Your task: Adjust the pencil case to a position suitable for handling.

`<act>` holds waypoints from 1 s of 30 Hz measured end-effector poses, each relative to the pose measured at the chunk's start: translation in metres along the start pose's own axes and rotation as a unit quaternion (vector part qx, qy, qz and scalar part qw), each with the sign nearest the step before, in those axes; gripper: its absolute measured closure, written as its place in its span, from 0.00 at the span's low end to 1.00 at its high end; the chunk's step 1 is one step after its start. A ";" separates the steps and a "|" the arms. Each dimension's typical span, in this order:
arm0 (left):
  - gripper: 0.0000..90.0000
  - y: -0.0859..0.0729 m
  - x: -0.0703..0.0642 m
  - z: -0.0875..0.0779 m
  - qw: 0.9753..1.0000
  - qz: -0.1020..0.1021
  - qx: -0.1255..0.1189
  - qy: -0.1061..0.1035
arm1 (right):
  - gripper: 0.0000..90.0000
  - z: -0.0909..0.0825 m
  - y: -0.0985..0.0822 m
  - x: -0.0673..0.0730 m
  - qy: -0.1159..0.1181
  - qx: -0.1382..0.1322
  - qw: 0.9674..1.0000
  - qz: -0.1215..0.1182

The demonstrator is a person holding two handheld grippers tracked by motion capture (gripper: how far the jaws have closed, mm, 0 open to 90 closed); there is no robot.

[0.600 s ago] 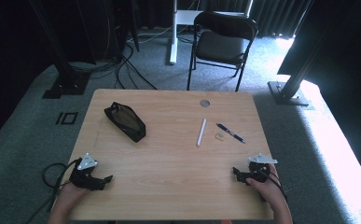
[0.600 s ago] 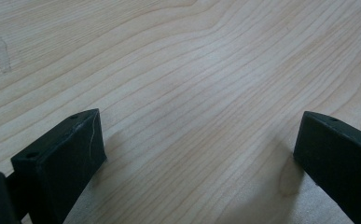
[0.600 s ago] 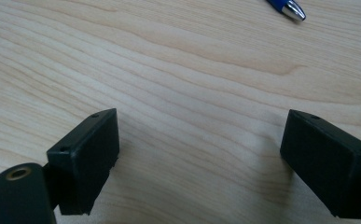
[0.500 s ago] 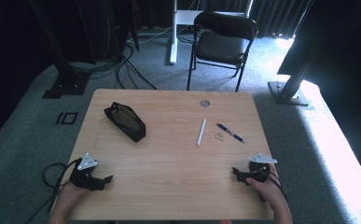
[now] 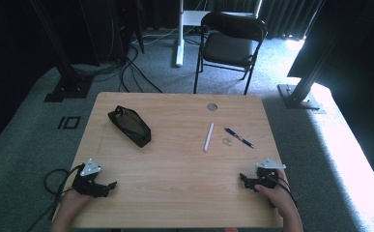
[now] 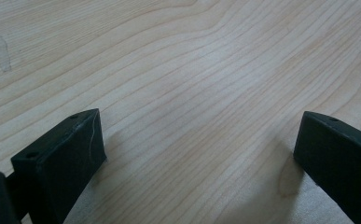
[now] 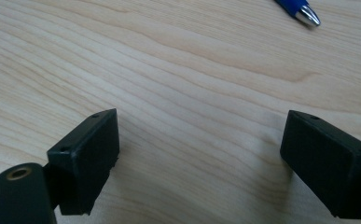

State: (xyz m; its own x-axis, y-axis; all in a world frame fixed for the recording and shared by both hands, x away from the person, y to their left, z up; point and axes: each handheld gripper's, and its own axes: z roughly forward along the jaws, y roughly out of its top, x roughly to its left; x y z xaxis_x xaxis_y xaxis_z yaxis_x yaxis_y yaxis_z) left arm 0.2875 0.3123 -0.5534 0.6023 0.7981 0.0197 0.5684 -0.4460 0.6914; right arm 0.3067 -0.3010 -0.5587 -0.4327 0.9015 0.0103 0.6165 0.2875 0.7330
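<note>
**Both grippers low on bare wood, fingers apart, nothing held**

Near edge: left black two-jaw gripper (image 5: 111, 185) sits at the near-left corner of the pale wooden rectangular counter (image 5: 175, 169), hand (image 5: 71, 205) behind it, grey three-cornered plate on top, black cable looping off the edge. Left gripper view: blocky matte-black fingers (image 6: 66, 158) stand wide apart, only wood grain between them, wavy light-brown lines, smooth laminate look, a faint smear at far left.

Right black two-jaw gripper (image 5: 242, 179) at the near-right corner, hand (image 5: 279, 198) gripping from behind, same grey plate. Right gripper view: squared black fingers (image 7: 92, 149) spread wide, nothing clamped, bare grain between them. A blue pen with silver tip (image 7: 304, 11) pokes in at the top right of that view, well ahead of the fingers.

Mid counter: blue pen (image 5: 239, 137) lies slanted, right of centre, nearest thing to the right gripper but well apart from it. Just beside it a small pale squarish bit (image 5: 227, 141), too small to identify. Left of that a slim white stick-shaped pen or marker (image 5: 208, 137), lying nearly front to back. Left half: black soft pouch, elongated, fabric with zip (image 5: 129, 125), lying diagonally, well apart from the left gripper.

Far edge: round grey cable grommet (image 5: 212, 107) set in the wood. Beyond: black folding chair with padded seat (image 5: 230, 43), grey carpet floor (image 5: 30, 145), black cables, dark metal stands.
</note>
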 end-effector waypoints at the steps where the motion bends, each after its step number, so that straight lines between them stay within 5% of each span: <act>1: 0.02 0.000 0.000 0.000 1.000 0.000 0.000 0.000 | 0.13 0.000 0.000 -0.001 0.001 0.000 1.000 0.000; 6: 0.02 0.000 0.000 0.000 1.000 0.001 0.000 0.000 | 0.14 0.001 0.005 0.002 0.018 -0.008 1.000 0.006; 17: 0.02 0.000 0.000 0.000 1.000 0.001 0.000 0.000 | 0.14 0.012 0.027 0.017 0.031 -0.014 0.999 -0.033; 30: 0.02 0.000 0.000 0.000 1.000 0.001 0.000 0.000 | 0.14 0.023 0.054 0.042 0.064 -0.032 0.996 -0.051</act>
State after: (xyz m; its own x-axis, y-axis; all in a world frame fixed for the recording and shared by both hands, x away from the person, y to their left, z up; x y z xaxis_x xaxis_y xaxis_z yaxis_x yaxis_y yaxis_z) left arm 0.2876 0.3124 -0.5534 0.6027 0.7977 0.0210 0.5675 -0.4470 0.6914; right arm 0.3368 -0.2405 -0.5343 -0.5739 0.8188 0.0174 0.5237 0.3505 0.7765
